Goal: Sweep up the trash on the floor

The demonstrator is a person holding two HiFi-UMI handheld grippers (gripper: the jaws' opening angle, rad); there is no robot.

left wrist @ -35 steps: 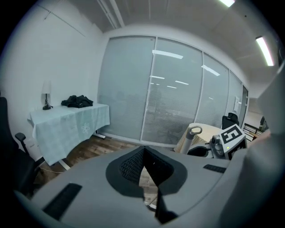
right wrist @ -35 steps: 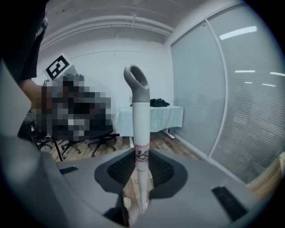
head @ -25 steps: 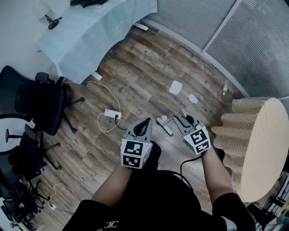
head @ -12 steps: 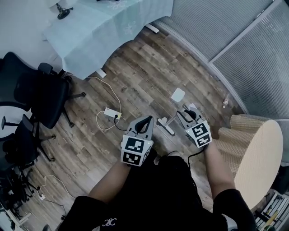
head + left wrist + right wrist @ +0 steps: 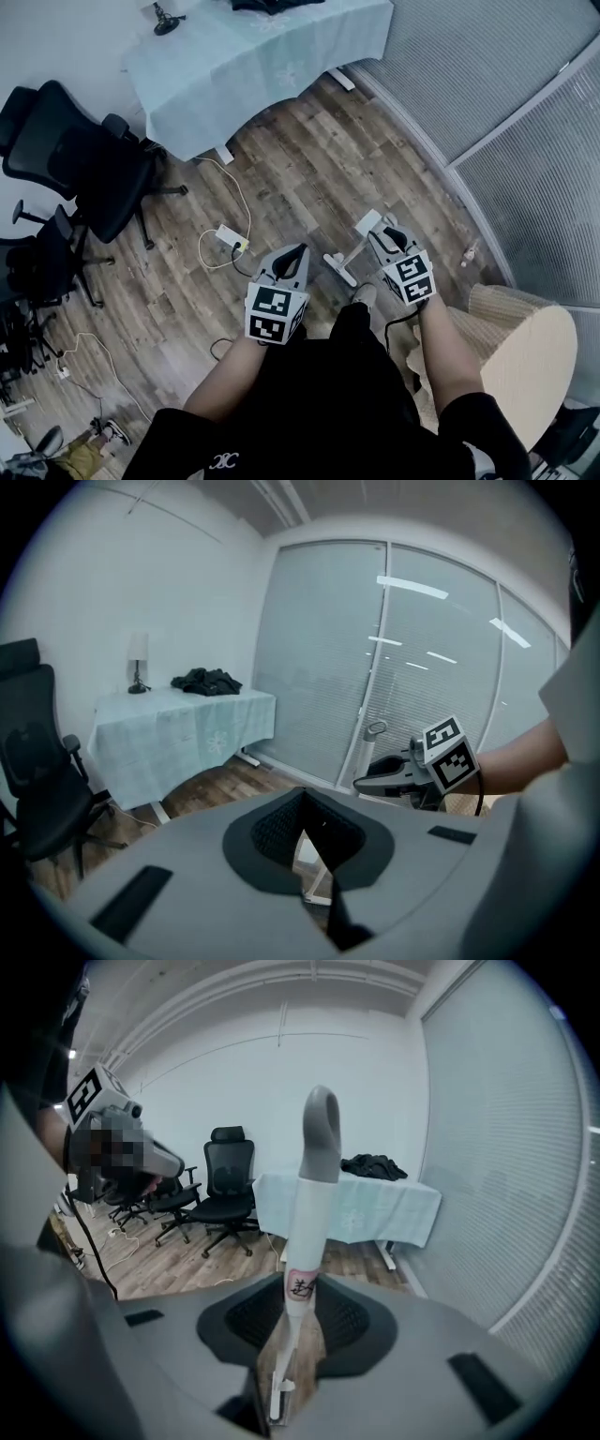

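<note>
Nearest the broom (image 5: 309, 1194), on its left, the left tongs (image 5: 302, 829) are pinched shut on nothing. At the shaft itself, the right tongs (image 5: 292, 1321) clamp the white pole below its grey hanging loop. Light, stiff and smooth, it would likely twist in the pads; a second hold lower down should steady it. Just past the shaft lies a paper scrap (image 5: 367, 221), closer than a second ago. Farther off is the cloth-draped tabletop (image 5: 253, 66).
</note>
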